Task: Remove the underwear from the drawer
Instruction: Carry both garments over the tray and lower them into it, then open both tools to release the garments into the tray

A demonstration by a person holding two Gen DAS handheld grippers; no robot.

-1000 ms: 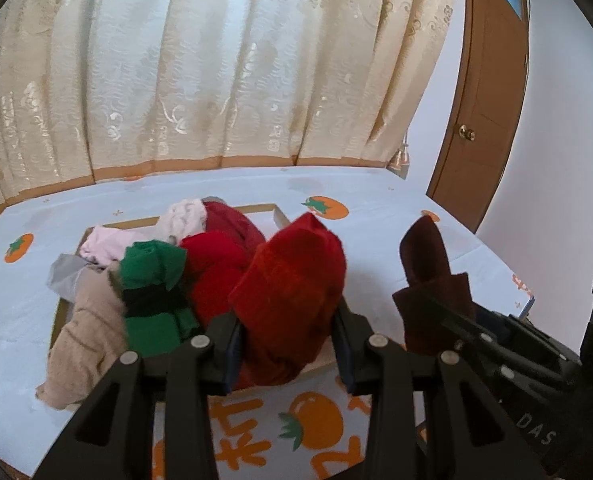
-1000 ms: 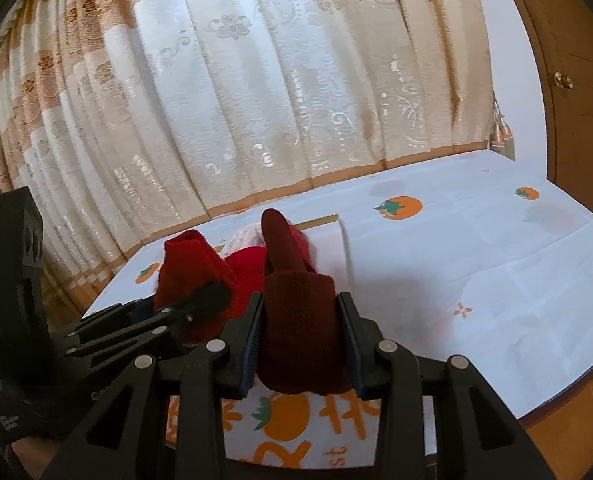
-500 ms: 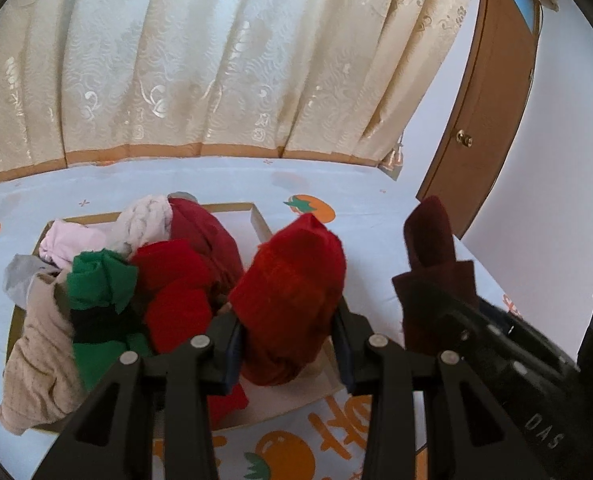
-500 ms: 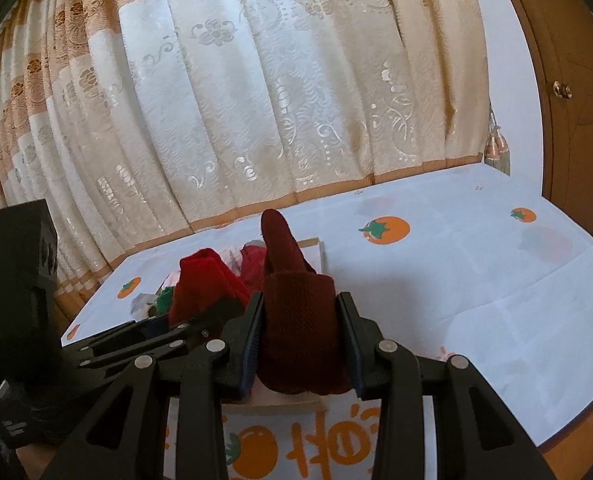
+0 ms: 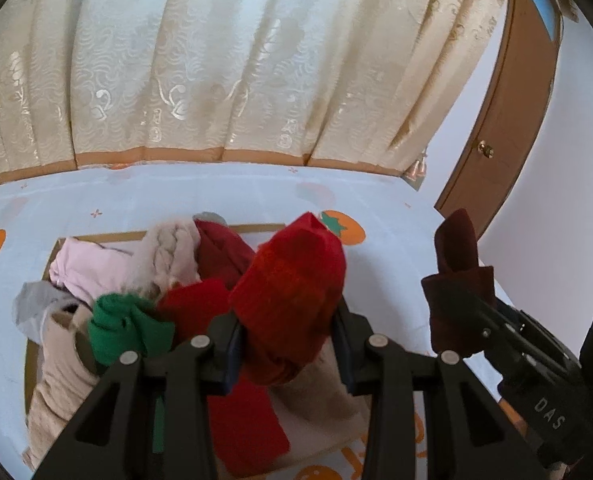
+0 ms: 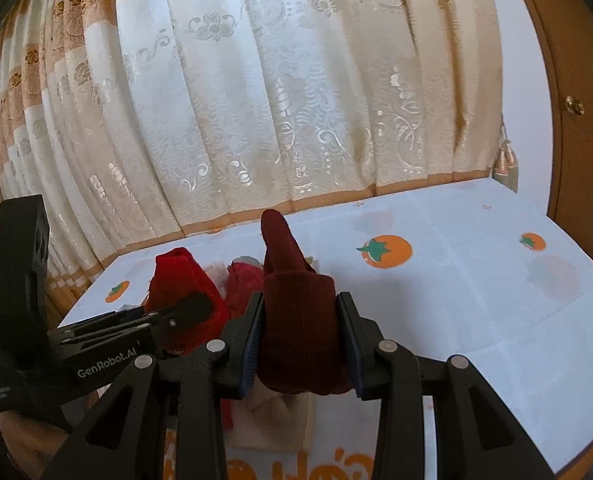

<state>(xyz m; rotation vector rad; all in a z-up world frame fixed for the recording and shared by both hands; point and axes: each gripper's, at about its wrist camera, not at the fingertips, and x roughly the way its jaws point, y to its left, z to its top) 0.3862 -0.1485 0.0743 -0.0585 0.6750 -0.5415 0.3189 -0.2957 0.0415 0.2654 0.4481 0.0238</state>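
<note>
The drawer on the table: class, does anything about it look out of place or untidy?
Yes. The drawer sits on the tablecloth, not in any furniture. Clothes are heaped above its rim: a beige piece droops over the near-left edge and a grey piece hangs over the left side.

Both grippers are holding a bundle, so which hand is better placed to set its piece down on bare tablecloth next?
Probably the right. The right gripper holds the dark maroon bundle over open tablecloth, while the left gripper with the red bundle hangs over the drawer.
</note>
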